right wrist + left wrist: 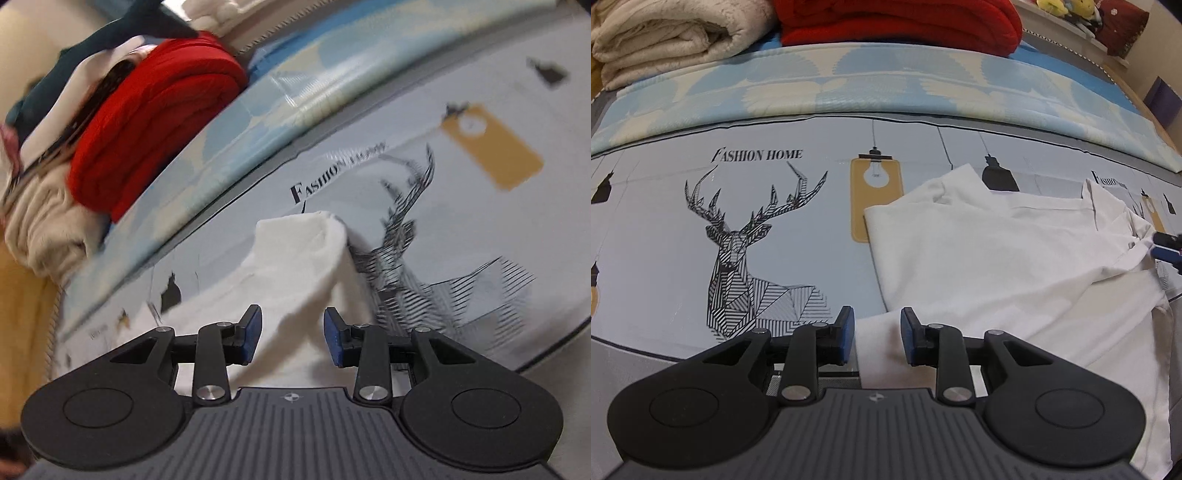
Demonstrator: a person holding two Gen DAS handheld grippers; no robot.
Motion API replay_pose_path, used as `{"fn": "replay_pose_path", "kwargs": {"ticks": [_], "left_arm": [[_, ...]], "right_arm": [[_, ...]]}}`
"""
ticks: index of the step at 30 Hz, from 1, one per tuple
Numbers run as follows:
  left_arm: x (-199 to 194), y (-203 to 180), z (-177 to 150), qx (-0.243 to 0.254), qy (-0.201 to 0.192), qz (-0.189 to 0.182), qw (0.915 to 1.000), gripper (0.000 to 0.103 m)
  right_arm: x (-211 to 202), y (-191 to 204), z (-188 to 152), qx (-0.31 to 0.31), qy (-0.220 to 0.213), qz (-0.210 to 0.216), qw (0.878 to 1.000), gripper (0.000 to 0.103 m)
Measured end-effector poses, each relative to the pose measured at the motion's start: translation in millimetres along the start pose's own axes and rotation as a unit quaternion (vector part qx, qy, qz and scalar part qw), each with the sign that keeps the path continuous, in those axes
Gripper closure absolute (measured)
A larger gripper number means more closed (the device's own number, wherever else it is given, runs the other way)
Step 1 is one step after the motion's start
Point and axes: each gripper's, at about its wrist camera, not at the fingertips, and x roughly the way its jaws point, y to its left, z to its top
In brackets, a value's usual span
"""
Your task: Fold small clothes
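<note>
White cotton collared shirt [997, 258], partly folded, lies flat on the grey deer-print bedsheet [701, 221], just beside the printed stag. Left gripper [877, 339]: fingers narrowly parted over the shirt's near edge, nothing pinched. Right gripper [291, 339]: fingers parted over a raised fold, nothing gripped. Risk: closing too shallow catches one layer only, dragging the fold askew.

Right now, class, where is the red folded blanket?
In the left wrist view, the red blanket sits at top centre, at the bed's far end, beside the cream blanket on its left.
</note>
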Motion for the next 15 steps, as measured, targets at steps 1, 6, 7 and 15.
{"fn": "replay_pose_path", "kwargs": {"ticks": [1, 6, 7, 15], "left_arm": [[1, -2, 1, 0.002, 0.001, 0.0, 1.0, 0.072], [6, -10, 7, 0.013, 0.0, 0.001, 0.9999, 0.072], [6, -11, 8, 0.015, -0.001, 0.001, 0.9999, 0.072], [10, -21, 11, 0.023, 0.0, -0.008, 0.9997, 0.072]], "right_arm": [[6, -1, 2, 0.012, 0.003, -0.005, 1.0, 0.064], [23, -12, 14, 0.084, 0.003, -0.039, 0.996, 0.101], [23, -11, 18, 0.077, 0.002, -0.046, 0.996, 0.101], [-6, -17, 63, 0.076, -0.086, -0.082, 0.99, 0.097]]}}
